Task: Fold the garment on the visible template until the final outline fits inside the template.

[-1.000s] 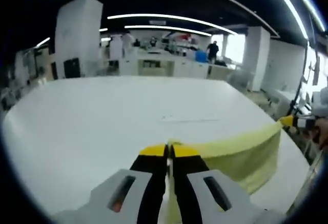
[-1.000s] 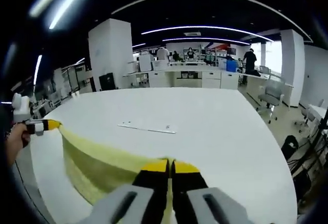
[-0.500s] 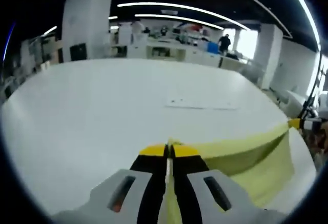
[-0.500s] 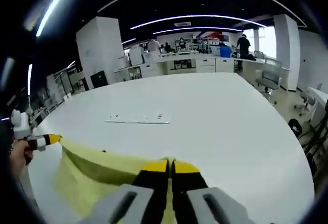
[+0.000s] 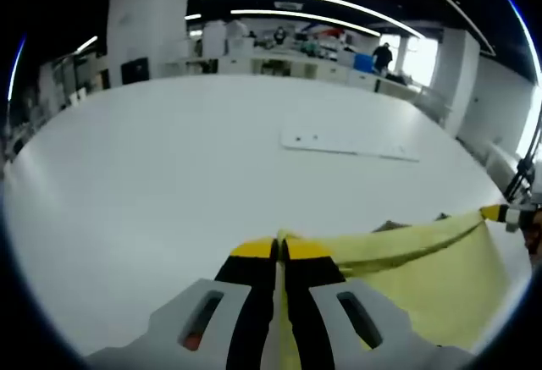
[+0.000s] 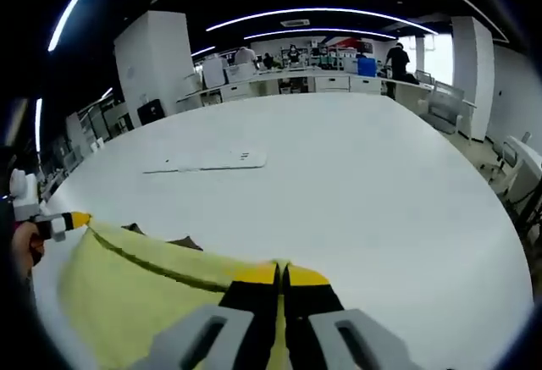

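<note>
Yellow garment (image 5: pixel 423 268) hangs stretched between the two grippers, over the near edge of the big white table (image 5: pixel 169 167). In the left gripper view, the left gripper (image 5: pixel 280 250) has its jaws closed tight on one end of the cloth. The top edge of the cloth runs from there across to the right gripper (image 5: pixel 498 212), which pinches the other end out by the table's right edge. In the right gripper view, the right gripper (image 6: pixel 281 274) has its jaws pressed together on the cloth, and the garment (image 6: pixel 127 294) spreads away to the left gripper (image 6: pixel 72 219) at the far side, held by a hand (image 6: pixel 24 247). The cloth sags a little between them. A flat white template (image 5: pixel 349 143) lies farther out on the table, well apart from the garment; it also shows in the right gripper view (image 6: pixel 206 160). Beyond the far edge of the table stand desks and people.
</note>
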